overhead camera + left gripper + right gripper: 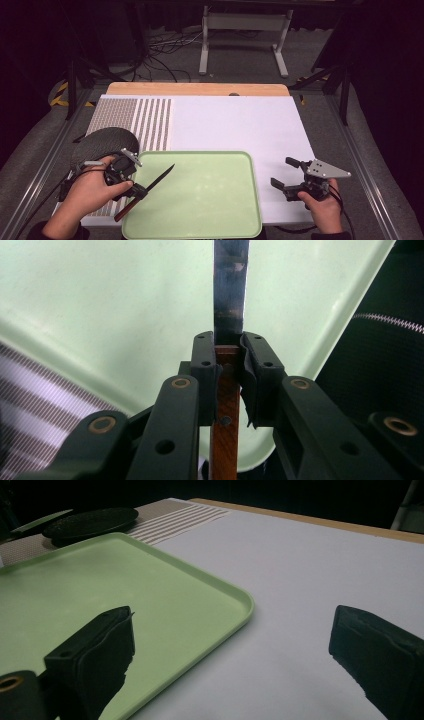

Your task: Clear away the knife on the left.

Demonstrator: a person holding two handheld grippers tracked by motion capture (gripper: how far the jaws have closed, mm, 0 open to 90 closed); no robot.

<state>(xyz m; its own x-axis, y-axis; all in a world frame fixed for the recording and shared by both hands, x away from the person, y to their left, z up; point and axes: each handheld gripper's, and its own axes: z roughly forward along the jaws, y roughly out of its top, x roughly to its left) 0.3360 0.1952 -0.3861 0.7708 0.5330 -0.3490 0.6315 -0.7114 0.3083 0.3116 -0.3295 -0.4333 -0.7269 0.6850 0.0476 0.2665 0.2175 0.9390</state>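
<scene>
The left tool [134, 188] is clamped on a knife [150, 187] at the top of its wooden handle, the blade running out ahead of the jaws over the green tray [210, 200]. A dark round mat [102, 142] lies just behind this tool. Right of the tray, the right tool [284, 175] hangs wide open and empty above the white bench [240, 120].

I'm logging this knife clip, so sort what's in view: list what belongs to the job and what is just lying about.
In the job: knife, clamped by its wooden handle in the left gripper; green tray under the blade.

Lying about: dark round mat; striped placemat; right gripper, open and empty.
</scene>
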